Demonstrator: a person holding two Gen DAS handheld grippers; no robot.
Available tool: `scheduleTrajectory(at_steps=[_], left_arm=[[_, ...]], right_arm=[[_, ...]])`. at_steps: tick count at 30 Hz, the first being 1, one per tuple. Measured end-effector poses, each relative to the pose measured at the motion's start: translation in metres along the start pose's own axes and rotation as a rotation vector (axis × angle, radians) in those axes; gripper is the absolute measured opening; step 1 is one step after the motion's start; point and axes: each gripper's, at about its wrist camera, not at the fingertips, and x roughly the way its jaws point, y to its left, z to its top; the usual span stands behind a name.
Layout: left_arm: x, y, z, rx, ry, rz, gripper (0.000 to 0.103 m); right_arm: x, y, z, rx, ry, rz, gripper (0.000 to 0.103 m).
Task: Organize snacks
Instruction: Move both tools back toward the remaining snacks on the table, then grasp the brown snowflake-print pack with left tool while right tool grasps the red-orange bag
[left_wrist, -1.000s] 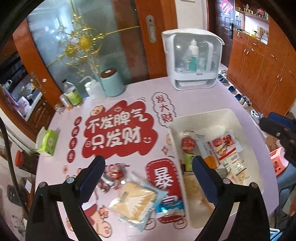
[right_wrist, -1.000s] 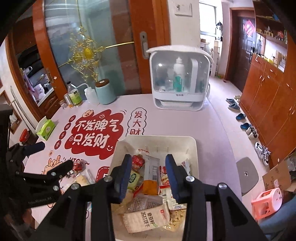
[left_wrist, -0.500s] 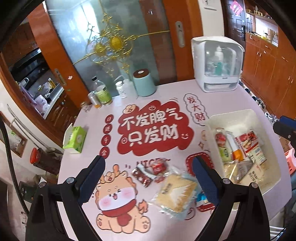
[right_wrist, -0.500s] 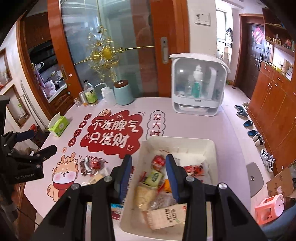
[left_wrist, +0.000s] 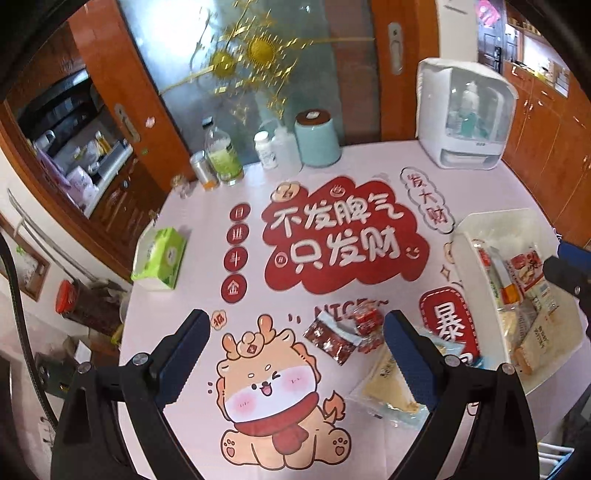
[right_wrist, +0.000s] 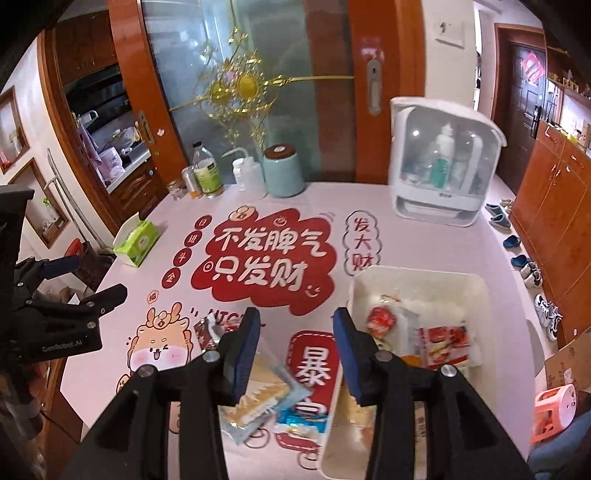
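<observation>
My left gripper (left_wrist: 295, 332) is open wide above the pink printed table, and nothing is between its fingers. Loose snacks lie on the table under it: red-brown packets (left_wrist: 328, 339), a red candy (left_wrist: 369, 321) and a clear cracker bag (left_wrist: 384, 391). A white bin (left_wrist: 461, 236) holding several snack packs stands at the right. My right gripper (right_wrist: 295, 325) hovers over the gap between the cracker bag (right_wrist: 258, 398) and the bin (right_wrist: 417, 271). Its jaws are opening, with nothing between them. A blue packet (right_wrist: 303, 421) lies beside the bin. The left gripper (right_wrist: 88, 280) shows at the left edge.
A green tissue box (left_wrist: 162, 254) sits near the table's left edge. Bottles and a teal canister (left_wrist: 317, 140) line the back, with a white organiser box (left_wrist: 465, 118) at the back right. Shoes and a pink stool (right_wrist: 554, 406) are on the floor to the right.
Both grippers have moved left across the table, away from the bin and over the loose snacks. The right jaws stand slightly wider than before. No snack has moved.
</observation>
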Motion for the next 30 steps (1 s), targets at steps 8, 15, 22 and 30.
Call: scheduleTrajectory(at_steps=[8, 15, 22, 30], left_arm=[[0.082, 0.019, -0.015, -0.084, 0.143, -0.059, 0.094], [0.159, 0.017, -0.035, -0.196, 0.262, -0.064, 0.094], [0.216, -0.002, -0.050, -0.216, 0.331, -0.044, 0.094], [0.247, -0.011, -0.058, -0.238, 0.364, -0.076, 0.094]], right_arm=[[0.067, 0.029, -0.008, 0.034, 0.115, 0.025, 0.042], [0.135, 0.037, -0.017, 0.087, 0.233, 0.099, 0.042], [0.187, 0.043, -0.024, 0.075, 0.322, 0.107, 0.042], [0.218, 0.047, -0.030, 0.050, 0.383, 0.122, 0.042]])
